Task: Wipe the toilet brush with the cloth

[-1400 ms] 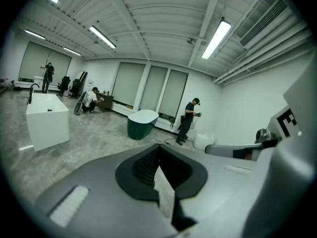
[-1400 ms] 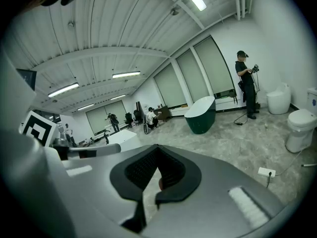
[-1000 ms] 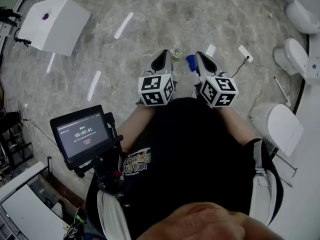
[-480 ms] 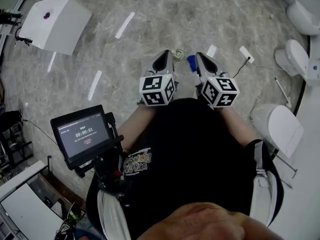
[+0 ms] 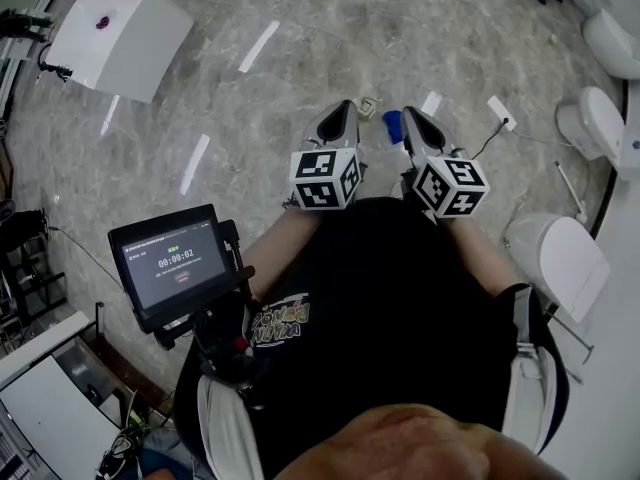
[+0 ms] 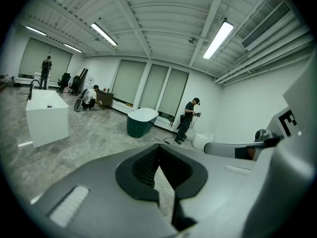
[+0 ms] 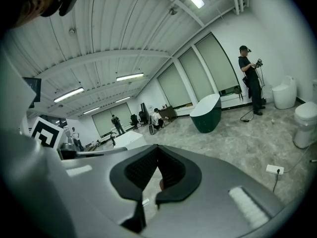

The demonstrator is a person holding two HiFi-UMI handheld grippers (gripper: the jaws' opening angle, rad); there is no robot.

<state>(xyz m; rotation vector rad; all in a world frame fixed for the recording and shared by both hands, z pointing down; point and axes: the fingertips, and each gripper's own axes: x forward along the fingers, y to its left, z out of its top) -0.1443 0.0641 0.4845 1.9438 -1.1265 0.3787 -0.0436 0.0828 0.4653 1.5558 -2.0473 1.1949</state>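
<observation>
Bathroom-fixture showroom: toilets (image 5: 558, 256), freestanding bathtubs (image 6: 142, 121), marble floor (image 5: 330, 38).

grey marble floor (image 5: 330, 28) — white block (image 5: 120, 38), toilet (image 5: 560, 253)

**Three Cameras, One Room**

The grey marbled floor (image 5: 300, 28) is seen steeply from above by the head camera. From close behind the jaws of the left gripper (image 5: 338, 120) and right gripper (image 5: 412, 126), the room is faced across that floor. A dark green oval bathtub (image 6: 141, 121) is shared by both gripper views.

00:00:02 on the screen (image 5: 177, 265)
</observation>
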